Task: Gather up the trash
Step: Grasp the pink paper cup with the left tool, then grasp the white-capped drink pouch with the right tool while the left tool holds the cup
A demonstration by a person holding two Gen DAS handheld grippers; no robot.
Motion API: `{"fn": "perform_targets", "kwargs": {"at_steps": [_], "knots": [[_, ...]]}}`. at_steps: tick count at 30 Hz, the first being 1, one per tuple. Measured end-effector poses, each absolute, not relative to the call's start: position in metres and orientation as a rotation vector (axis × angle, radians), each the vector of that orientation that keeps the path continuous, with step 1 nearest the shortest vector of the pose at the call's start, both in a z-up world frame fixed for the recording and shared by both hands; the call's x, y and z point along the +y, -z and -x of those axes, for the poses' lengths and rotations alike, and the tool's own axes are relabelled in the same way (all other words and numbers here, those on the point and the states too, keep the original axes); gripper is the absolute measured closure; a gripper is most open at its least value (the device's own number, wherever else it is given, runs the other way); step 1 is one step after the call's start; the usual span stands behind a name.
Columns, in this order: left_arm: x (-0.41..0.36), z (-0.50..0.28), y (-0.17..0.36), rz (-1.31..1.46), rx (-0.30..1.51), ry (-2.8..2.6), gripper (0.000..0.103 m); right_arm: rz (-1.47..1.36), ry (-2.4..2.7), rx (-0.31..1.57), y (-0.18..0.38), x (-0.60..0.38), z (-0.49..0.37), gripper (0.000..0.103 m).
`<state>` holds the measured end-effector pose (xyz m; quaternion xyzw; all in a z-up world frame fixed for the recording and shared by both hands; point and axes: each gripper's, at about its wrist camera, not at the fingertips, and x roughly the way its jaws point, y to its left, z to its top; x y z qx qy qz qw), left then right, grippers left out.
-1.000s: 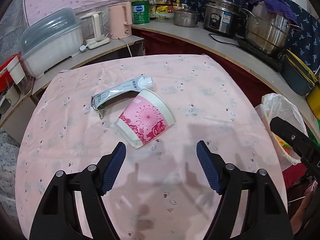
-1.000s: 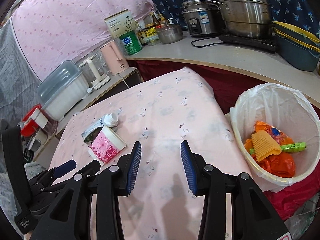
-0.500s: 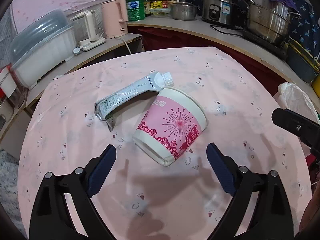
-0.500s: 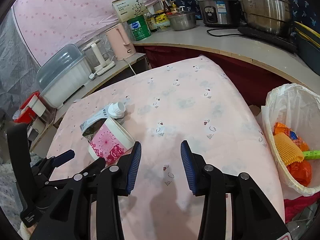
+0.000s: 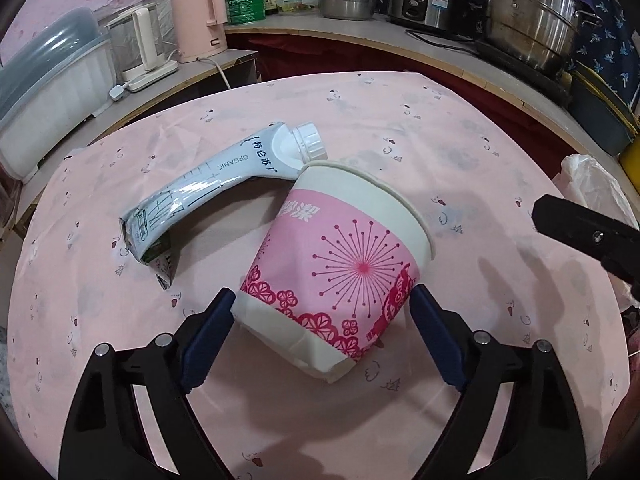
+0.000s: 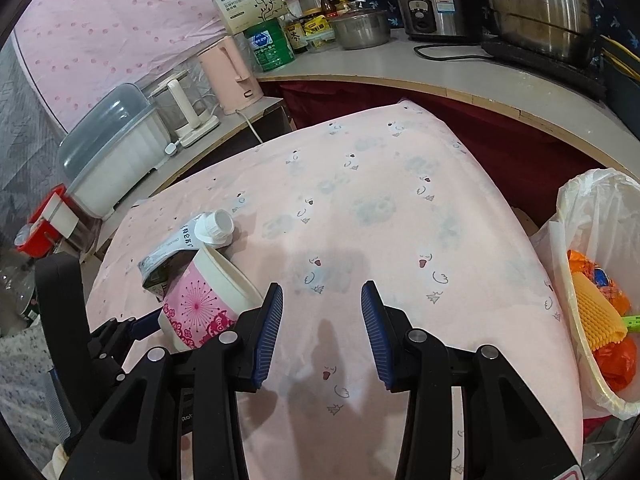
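Pink-clothed surface (image 5: 400,128) carries a tipped cup (image 5: 344,264) against a flattened carton (image 5: 212,176). Left gripper (image 5: 320,312) jaws closing around the cup's base; right gripper (image 6: 322,332) jaws part-spread, empty.

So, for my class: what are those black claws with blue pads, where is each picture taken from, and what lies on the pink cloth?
No robot here: a person holds a two-finger gripper in each hand, each with a camera looking along its fingers. One picture comes from the left gripper, the other from the right gripper. On the pink printed tablecloth lie a tipped pink-and-white paper cup and a squashed grey carton with a white screw cap, touching the cup's rim. The left gripper's jaws are closing with the cup's base between them; a firm grip isn't visible yet. The right gripper is open and empty. A white-lined bin beside the table holds orange and yellow rubbish.
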<state>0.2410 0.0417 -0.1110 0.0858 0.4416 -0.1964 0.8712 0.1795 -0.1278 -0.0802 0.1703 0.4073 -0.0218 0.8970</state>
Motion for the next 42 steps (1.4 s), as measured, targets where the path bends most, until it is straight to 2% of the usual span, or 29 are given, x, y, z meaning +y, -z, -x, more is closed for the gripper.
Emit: {"fn": "perform_targets", "kwargs": {"at_steps": [5,10,23,42], "knots": [[0.043,-0.233,0.106,-0.154,0.929,0.425,0.037,-0.354,0.039,0.850,0.082,-0.124,-0.180,0.063],[0.044,-0.219,0.100,-0.121,0.929,0.437,0.041,-0.357,0.034,0.847,0.080,-0.121,-0.175,0.063],[0.072,-0.189,0.075,-0.021,0.915,0.382,0.042,-0.348,0.022,0.820,0.064,-0.116,-0.162,0.063],[0.190,-0.205,0.039,0.089,0.850,0.105,0.042,-0.477,-0.214,0.899,0.075,-0.040,-0.218,0.063]]}}
